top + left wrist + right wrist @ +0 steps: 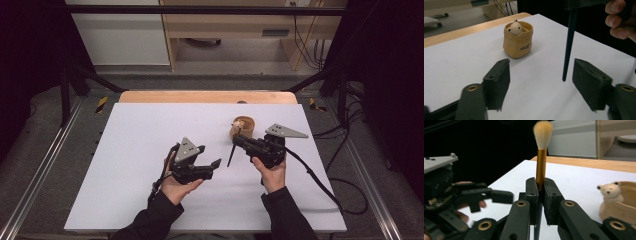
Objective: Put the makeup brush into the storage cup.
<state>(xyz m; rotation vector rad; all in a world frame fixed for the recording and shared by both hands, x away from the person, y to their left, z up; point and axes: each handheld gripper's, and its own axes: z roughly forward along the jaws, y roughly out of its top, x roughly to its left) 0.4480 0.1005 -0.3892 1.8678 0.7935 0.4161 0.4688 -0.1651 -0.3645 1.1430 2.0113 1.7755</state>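
My right gripper (540, 183) is shut on a brush (541, 167) just below its gold ferrule, with the pale bristles pointing up. In the high view the brush's dark handle (231, 155) hangs down from the right gripper (239, 141) toward the white board. In the left gripper view that handle (568, 45) hangs beside the right jaw, its tip just above the board. My left gripper (541, 67) is open and empty; in the high view the left gripper (214, 168) sits left of the brush. A tan pot (517, 43) with a small bear figure (514, 27) stands beyond.
The white board (150, 130) lies on a wooden table (200, 96). The tan pot (243, 127) stands just behind the right gripper. Black frame posts (65, 85) flank the table, and a cable (320, 182) trails off to the right.
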